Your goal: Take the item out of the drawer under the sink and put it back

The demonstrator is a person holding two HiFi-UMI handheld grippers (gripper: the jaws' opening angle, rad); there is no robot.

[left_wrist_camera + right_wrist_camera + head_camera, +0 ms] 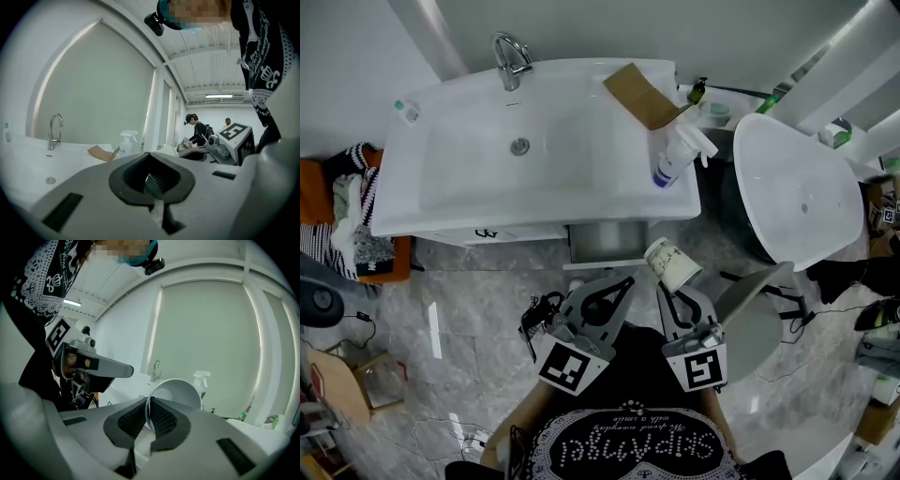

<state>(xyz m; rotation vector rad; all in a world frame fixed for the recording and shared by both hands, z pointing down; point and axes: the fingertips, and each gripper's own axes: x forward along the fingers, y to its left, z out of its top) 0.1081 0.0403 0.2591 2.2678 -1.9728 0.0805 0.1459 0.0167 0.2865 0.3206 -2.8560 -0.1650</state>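
In the head view my right gripper (668, 291) is shut on the rim of a white paper cup (672, 264). The cup lies tilted, just in front of the grey drawer (605, 242) that stands pulled out a little under the white sink (441, 178). The right gripper view shows the cup (178, 392) with its rim pinched between the dark pads of the right gripper (147, 417). To its left my left gripper (622, 281) points at the drawer front. Its jaws look closed, with nothing between them, in the left gripper view (150, 176).
A faucet (511, 58), a piece of cardboard (639, 94) and a spray bottle (675, 155) are on the sink top. A white tub (797, 187) and a grey seat (750, 314) stand to the right. An orange stool with clothes (347, 220) is at the left.
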